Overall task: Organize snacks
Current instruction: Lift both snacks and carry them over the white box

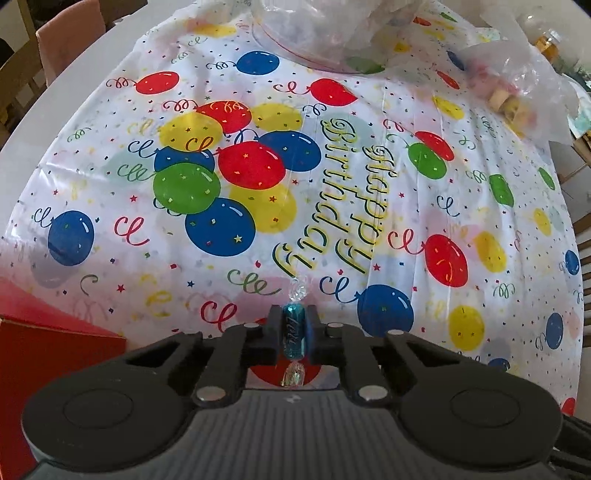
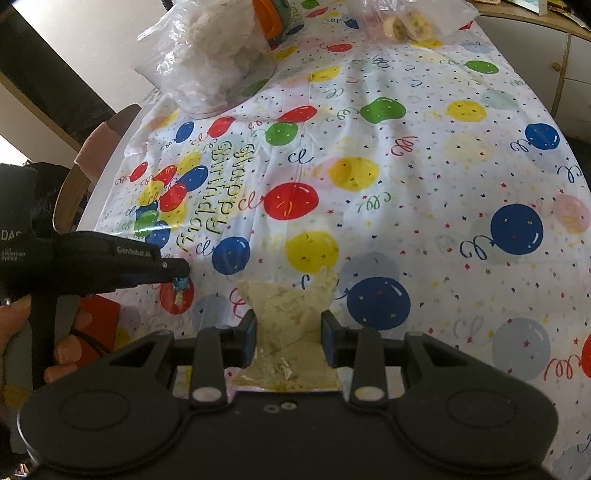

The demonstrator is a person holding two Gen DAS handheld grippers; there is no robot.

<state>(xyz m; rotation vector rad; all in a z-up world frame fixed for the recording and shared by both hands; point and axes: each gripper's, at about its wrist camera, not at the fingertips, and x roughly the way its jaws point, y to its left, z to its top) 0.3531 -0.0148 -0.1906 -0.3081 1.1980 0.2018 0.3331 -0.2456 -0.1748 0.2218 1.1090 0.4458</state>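
Mid-task: left gripper point(image 1: 294, 332) clamps a blue-wrapped candy point(image 1: 293, 329) over the tablecloth point(image 1: 406, 184), red box point(image 1: 55, 350) to its left, right gripper point(image 2: 288, 334) pinches a pale snack bag point(image 2: 290, 317), probably crackers; two clear bags point(image 2: 218, 59) ahead unsorted.

A blue twist-wrapped candy point(image 1: 293, 330) sits upright; a pale yellowish clear-wrapped snack packet point(image 2: 290, 325) lies flat

Home dining room: birthday tablecloth point(image 1: 258, 221), chairs point(image 1: 70, 33), sideboard point(image 2: 569, 70).

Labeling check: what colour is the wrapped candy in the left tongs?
Blue-teal foil with clear twisted ends on the candy, pinched in the left tongs. Best in left wrist view.
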